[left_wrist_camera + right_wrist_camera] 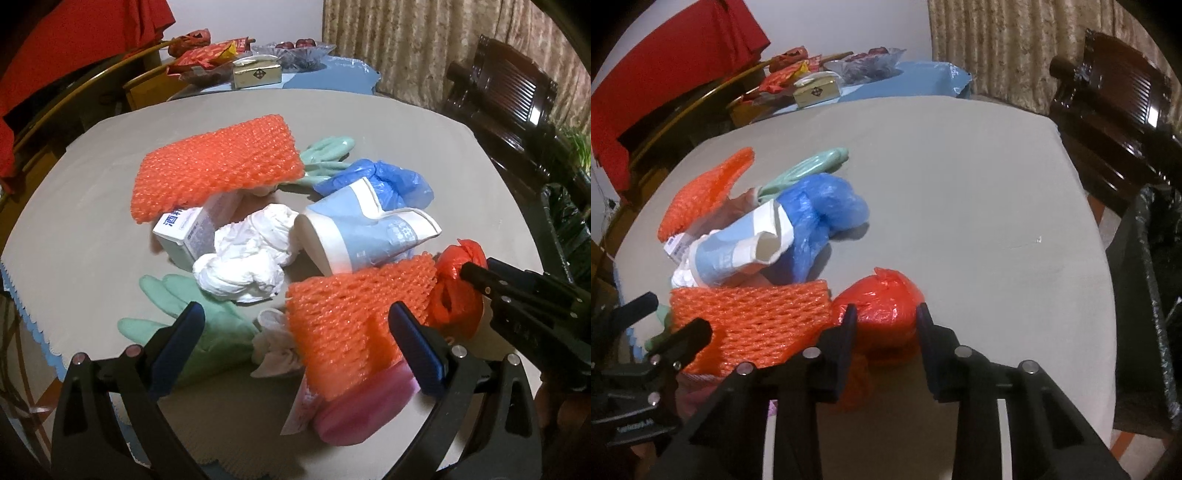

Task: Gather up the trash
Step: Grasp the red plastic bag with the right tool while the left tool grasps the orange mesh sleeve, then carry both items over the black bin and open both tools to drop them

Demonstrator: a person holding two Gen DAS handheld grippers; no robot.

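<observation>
- The right hand-held gripper (pixel 884 321) is clenched on the red plastic bag (pixel 882 299): in the right wrist view its two fingers flank the knotted ball on either side, and their inner faces look to be touching the plastic.
- The red bag sits on the grey counter (pixel 960 192) directly ahead of and between those fingers, at the right edge of the trash pile, touching the near orange foam net (pixel 753 321) to its left.
- The left wrist view bears this out: the tip of the right hand-held gripper (pixel 466 272) meets the same red bag (pixel 456 291) from the right.
- The left hand-held gripper (pixel 295 325) is released, its blue-padded fingers standing wide apart over the near end of the pile; the near orange foam net (pixel 351 314) lies between them and leans towards the right finger, with the green rubber glove (pixel 192 317) by the left one. Nothing is pinched.
- The bag is roughly round, so it has no long axis to line up with; the grip across its middle looks sound.
- The right hand is plainly the nearer one to the bag, and a dark bin-like container (pixel 1145 295) stands off the counter edge to its right, so I judge a lift and a carry rightward comes next.
- The risk is the foam net being dragged along with the bag.
- The blue plastic bag (pixel 820 210), paper cups (pixel 738 251), and crumpled white tissue (pixel 247 258) lie farther ahead, untouched.
</observation>
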